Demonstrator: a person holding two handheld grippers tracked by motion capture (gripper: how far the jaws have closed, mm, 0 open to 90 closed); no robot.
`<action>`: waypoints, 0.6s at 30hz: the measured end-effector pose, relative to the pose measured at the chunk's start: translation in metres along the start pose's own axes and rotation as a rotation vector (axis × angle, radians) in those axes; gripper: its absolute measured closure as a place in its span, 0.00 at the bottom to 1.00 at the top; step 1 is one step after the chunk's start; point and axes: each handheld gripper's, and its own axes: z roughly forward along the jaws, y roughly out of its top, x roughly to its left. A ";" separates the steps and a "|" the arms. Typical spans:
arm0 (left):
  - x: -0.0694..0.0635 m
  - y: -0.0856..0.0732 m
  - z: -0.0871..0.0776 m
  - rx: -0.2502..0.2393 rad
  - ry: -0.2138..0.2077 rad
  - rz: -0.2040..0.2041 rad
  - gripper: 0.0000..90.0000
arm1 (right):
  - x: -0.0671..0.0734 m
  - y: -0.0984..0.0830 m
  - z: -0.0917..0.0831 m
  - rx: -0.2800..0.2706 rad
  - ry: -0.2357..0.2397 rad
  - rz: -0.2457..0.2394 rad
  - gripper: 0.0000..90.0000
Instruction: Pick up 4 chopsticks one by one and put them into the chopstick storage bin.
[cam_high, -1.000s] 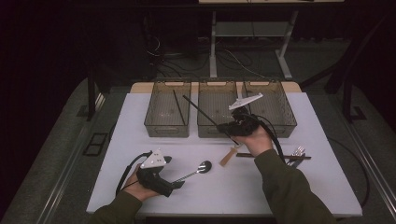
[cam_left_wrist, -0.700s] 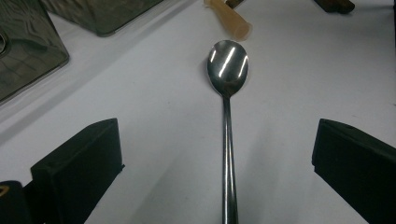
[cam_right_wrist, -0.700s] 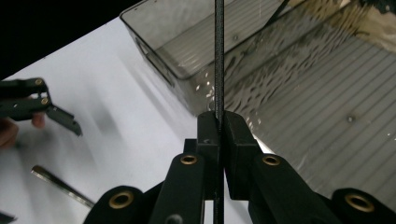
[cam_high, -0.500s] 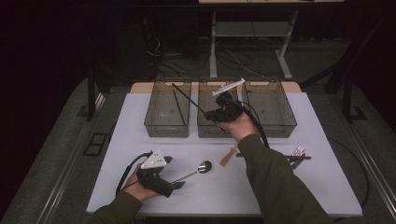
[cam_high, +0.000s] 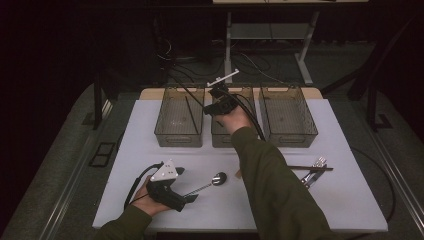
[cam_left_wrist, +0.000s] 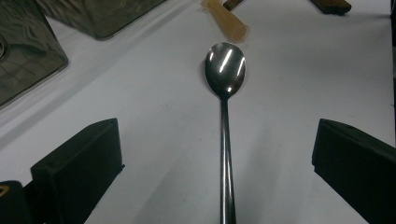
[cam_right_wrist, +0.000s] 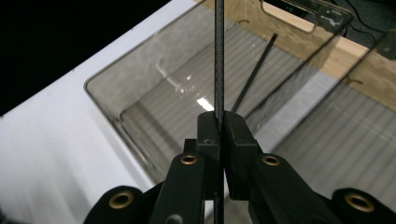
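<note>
My right gripper (cam_high: 207, 108) is shut on a thin black chopstick (cam_right_wrist: 218, 56), held in the air over the gap between the left bin (cam_high: 177, 144) and the middle bin (cam_high: 222, 141). In the right gripper view the jaws (cam_right_wrist: 219, 122) pinch the stick, and the left bin (cam_right_wrist: 140, 93) lies below with another black chopstick (cam_right_wrist: 254, 74) in it. My left gripper (cam_high: 190, 197) rests on the table near the front edge, open. A steel spoon (cam_left_wrist: 225, 70) lies flat between its black fingers (cam_left_wrist: 84, 163), with the pads standing apart from the handle.
A third clear bin (cam_high: 290, 140) stands at the right of the row. Forks and a dark stick (cam_high: 312, 172) lie on the white table at the right. A pale wooden handle (cam_left_wrist: 229, 23) lies just past the spoon's bowl.
My right hand has carried the chopstick to the left and farther back, from over the right bin to the left and middle bins. The left gripper and the spoon have stayed put.
</note>
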 end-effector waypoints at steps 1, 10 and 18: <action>0.000 0.000 0.000 -0.002 -0.001 -0.001 0.01 | 0.001 0.003 0.003 0.002 -0.001 0.004 0.95; -0.001 0.000 0.000 -0.001 -0.003 0.002 0.01 | 0.005 0.025 0.037 0.024 -0.037 0.044 0.95; -0.001 0.000 0.000 -0.001 -0.002 0.004 0.01 | 0.008 0.027 0.071 0.071 -0.051 0.069 0.95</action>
